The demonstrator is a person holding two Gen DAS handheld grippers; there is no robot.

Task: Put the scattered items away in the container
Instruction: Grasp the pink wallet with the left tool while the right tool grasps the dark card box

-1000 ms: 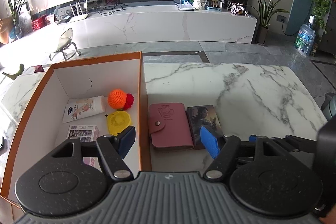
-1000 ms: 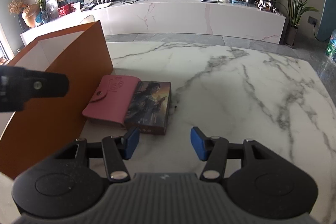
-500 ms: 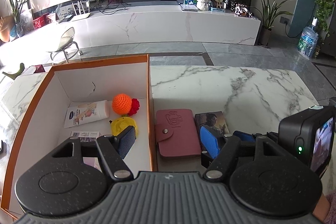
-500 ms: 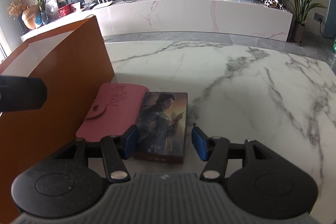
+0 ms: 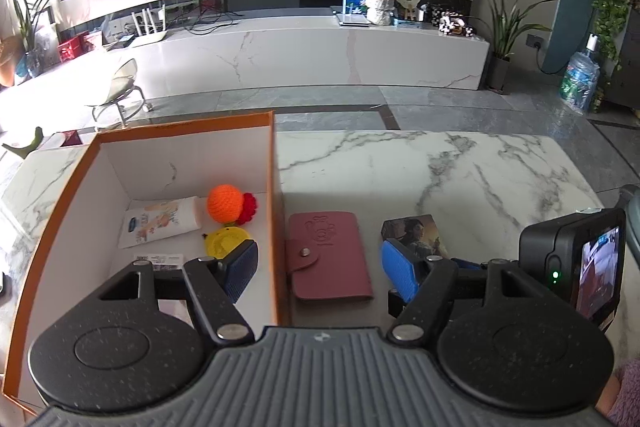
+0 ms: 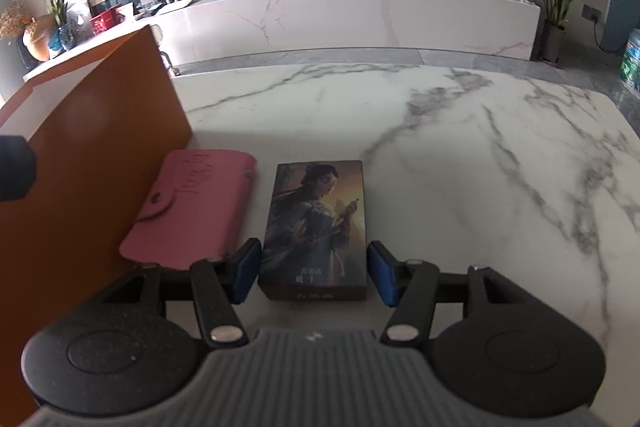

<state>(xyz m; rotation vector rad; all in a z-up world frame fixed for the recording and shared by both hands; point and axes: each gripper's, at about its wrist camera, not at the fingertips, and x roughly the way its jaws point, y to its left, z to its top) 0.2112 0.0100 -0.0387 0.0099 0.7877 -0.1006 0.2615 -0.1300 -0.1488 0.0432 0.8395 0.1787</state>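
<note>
An orange box with white inside (image 5: 276,163) stands on the marble table (image 5: 460,179); its orange wall shows in the right wrist view (image 6: 100,131). Inside lie an orange knitted ball (image 5: 225,203), a yellow round toy (image 5: 224,241), a white tube (image 5: 160,223) and a printed card (image 5: 158,259). A pink card wallet (image 5: 328,259) (image 6: 196,211) lies beside the box. A picture box showing a woman (image 6: 318,223) (image 5: 414,231) lies to its right. My right gripper (image 6: 314,271) is open, its pads on either side of the picture box's near end, apart from it. My left gripper (image 5: 320,267) is open above the box wall and the wallet.
The right gripper's body and camera (image 5: 572,263) sit at the right of the left wrist view. Beyond the table are a tiled floor, a white TV cabinet (image 5: 320,55), a small chair (image 5: 120,91) and plants (image 5: 504,39).
My right gripper moved forward and left so its open pads now flank the picture box's near end. The left gripper rose and drew back slightly, staying open.
</note>
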